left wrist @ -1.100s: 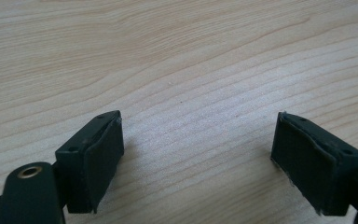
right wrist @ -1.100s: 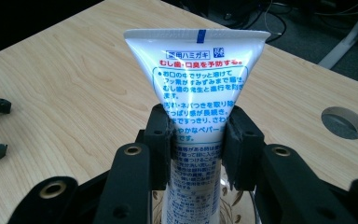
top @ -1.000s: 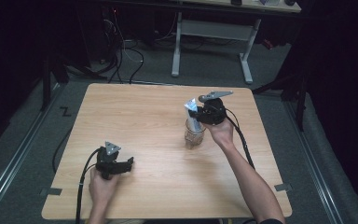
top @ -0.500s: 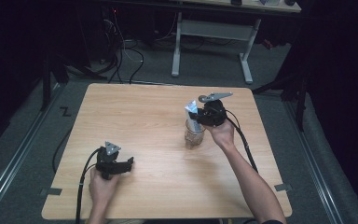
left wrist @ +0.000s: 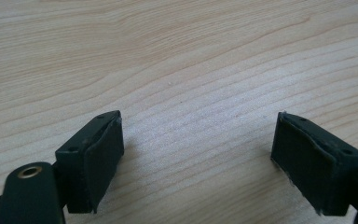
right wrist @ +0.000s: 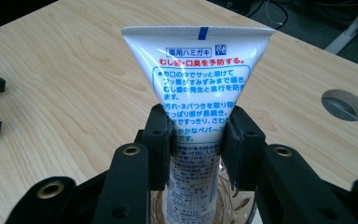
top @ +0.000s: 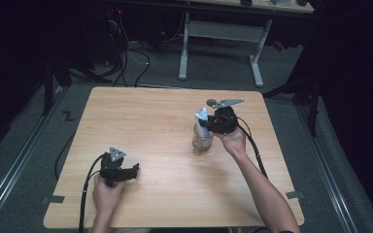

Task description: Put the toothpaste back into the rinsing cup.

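A white toothpaste tube [right wrist: 200,84] with blue and red print stands upright, cap end down, in a clear glass [right wrist: 235,205]. My right gripper [right wrist: 196,140] is shut on the tube's middle, a pad pressing on each side. From the high view, the tube [top: 201,117] and glass [top: 201,143] sit right of the table's centre, with the right gripper [top: 208,125] reaching in from the right. My left gripper [top: 134,170] rests low at the front left, pointing right. Its jaws stand open over bare wood [left wrist: 198,154] with nothing between them.
The wooden table [top: 150,116] has a round cable hole [top: 211,102] just behind the glass, also seen as a grey disc [right wrist: 344,105]. A white desk frame [top: 221,34] and floor cables [top: 126,53] lie beyond the far edge.
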